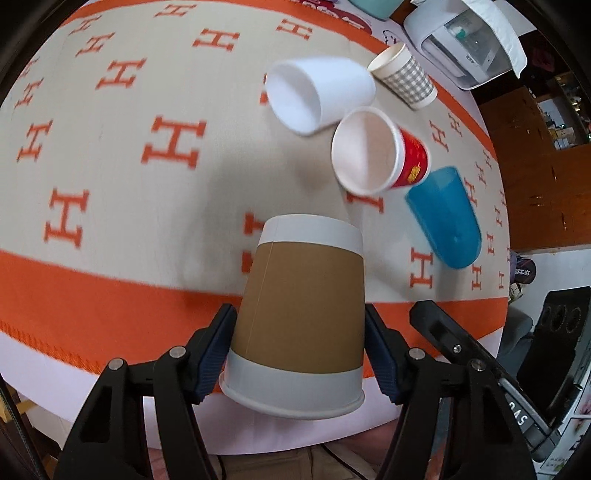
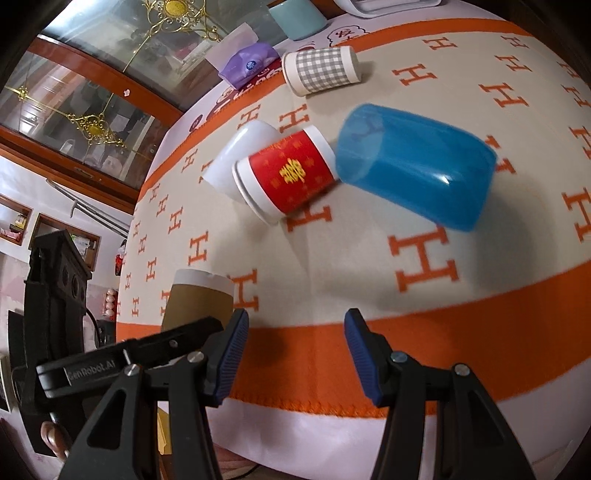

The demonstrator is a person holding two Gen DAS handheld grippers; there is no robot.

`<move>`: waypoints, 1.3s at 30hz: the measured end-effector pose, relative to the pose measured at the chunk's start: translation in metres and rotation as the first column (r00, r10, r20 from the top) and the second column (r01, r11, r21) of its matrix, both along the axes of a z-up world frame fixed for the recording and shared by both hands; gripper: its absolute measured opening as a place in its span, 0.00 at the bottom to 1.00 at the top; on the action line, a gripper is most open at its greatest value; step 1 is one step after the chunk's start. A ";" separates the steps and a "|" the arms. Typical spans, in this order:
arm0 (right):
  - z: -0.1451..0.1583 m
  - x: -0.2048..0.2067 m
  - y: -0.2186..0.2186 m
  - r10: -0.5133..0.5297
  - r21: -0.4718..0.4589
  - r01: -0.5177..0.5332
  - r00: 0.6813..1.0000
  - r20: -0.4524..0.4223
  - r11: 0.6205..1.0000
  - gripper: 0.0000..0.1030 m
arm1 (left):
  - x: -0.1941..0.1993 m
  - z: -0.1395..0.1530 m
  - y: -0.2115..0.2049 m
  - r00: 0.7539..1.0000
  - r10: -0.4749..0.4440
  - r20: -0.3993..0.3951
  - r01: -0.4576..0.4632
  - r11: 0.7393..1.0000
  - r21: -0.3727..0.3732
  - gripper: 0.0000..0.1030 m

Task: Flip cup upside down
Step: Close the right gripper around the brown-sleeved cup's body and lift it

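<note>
My left gripper is shut on a brown paper cup with white bands, held above the table's front edge with its rim toward the camera and its base pointing away. The same cup shows at the lower left of the right wrist view. My right gripper is open and empty over the orange border of the cloth. Lying on their sides on the cloth are a white cup, a red cup, a blue plastic cup and a grey checked cup.
The table is covered by a beige cloth with orange H marks and an orange border. A white appliance stands at the far right edge. A purple tissue pack and a teal cup sit at the back.
</note>
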State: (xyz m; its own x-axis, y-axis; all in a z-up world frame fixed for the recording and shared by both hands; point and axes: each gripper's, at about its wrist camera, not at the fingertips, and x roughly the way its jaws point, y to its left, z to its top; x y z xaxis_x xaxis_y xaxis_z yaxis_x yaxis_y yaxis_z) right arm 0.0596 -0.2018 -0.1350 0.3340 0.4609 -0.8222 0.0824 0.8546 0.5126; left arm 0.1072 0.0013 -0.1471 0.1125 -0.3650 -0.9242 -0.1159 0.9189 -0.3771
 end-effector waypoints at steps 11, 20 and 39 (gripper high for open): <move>-0.020 -0.021 -0.005 -0.003 0.009 0.004 0.999 -0.043 1.000 0.53 | -0.027 -0.027 -0.007 0.999 0.025 -0.028 -0.024 1.000 0.009 0.68; -0.019 -0.029 -0.004 0.004 0.022 -0.003 0.999 -0.038 1.000 0.53 | -0.030 -0.021 -0.007 1.000 -0.006 -0.010 0.006 1.000 0.003 0.82; 0.002 -0.021 0.021 0.088 0.105 -0.084 0.995 -0.039 0.991 0.53 | -0.052 0.050 0.045 0.987 -0.023 0.160 0.014 0.998 0.060 0.82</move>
State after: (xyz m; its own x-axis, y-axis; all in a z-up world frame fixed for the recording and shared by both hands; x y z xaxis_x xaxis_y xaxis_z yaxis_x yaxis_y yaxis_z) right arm 0.0384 -0.1807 -0.1329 0.2546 0.5694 -0.7816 0.0349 0.8023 0.5959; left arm 0.0552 0.0463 -0.0969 0.2550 -0.3141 -0.9145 -0.0412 0.9414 -0.3348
